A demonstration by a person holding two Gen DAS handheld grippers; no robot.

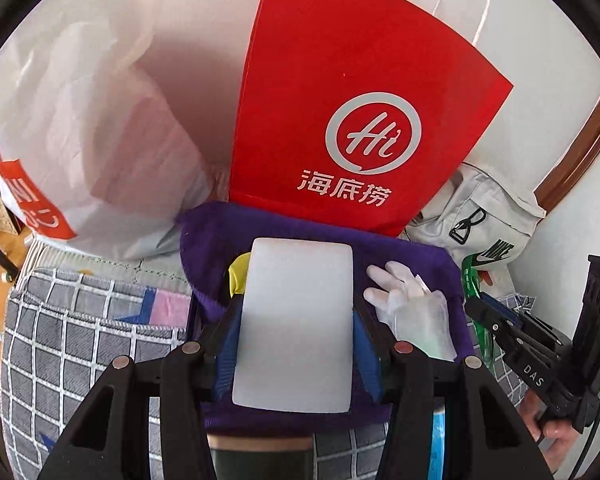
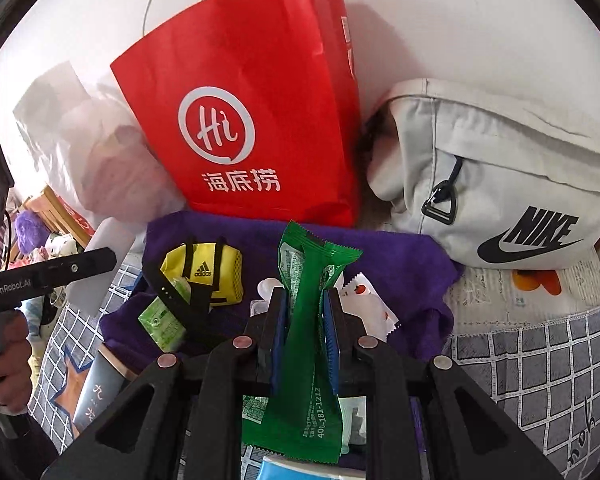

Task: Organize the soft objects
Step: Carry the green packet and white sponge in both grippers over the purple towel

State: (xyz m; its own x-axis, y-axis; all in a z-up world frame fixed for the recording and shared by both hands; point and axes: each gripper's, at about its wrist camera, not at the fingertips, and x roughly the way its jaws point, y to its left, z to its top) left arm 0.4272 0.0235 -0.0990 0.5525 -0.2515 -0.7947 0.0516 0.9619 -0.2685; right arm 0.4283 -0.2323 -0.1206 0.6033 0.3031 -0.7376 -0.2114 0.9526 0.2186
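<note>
My left gripper (image 1: 296, 320) is shut on a flat white pad (image 1: 296, 320), held over a purple towel (image 1: 404, 248) on the bed. A white glove (image 1: 412, 300) lies on the towel to its right, and a yellow pouch (image 1: 238, 272) peeks out on its left. My right gripper (image 2: 306, 312) is shut on a green snack packet (image 2: 308, 280), held upright above the purple towel (image 2: 400, 264). The yellow Adidas pouch (image 2: 208, 268), a light green packet (image 2: 162, 322) and a white sachet (image 2: 370, 308) lie on the towel.
A red paper bag (image 1: 340, 100) leans on the wall behind the towel, also in the right wrist view (image 2: 252, 120). A white plastic bag (image 1: 80, 120) stands left of it. A grey Nike bag (image 2: 500, 184) sits right. A checked blanket (image 1: 72, 344) covers the bed.
</note>
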